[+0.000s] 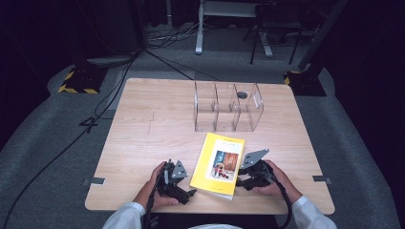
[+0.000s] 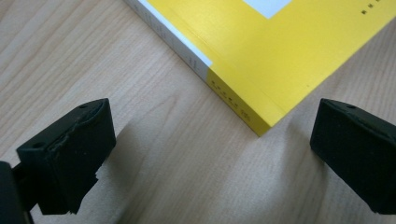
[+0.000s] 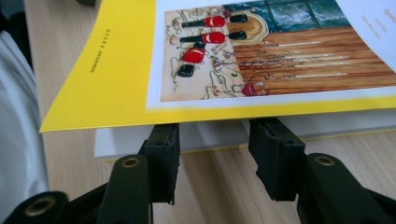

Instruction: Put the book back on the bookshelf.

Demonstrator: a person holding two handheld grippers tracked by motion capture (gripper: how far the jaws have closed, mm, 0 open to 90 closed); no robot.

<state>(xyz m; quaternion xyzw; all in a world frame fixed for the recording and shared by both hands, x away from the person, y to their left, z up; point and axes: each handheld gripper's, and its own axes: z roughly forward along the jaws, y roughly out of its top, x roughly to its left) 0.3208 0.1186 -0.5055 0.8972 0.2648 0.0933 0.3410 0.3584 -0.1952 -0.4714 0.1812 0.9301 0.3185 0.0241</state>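
— from my feed i see a clear acrylic organizer (image 1: 227, 112) with three compartments at the table's (image 1: 143, 133) far side.
— same here; black cables (image 1: 110, 90) trail across the grey floor (image 1: 43, 143) beyond.

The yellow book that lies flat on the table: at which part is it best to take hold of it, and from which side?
Probably the long open edge of the yellow book, approached from the person's right. There the cover already lifts off the pages, and the right tongs sit under it. The left tongs stand open at the spine corner, where the book lies flush on the table.
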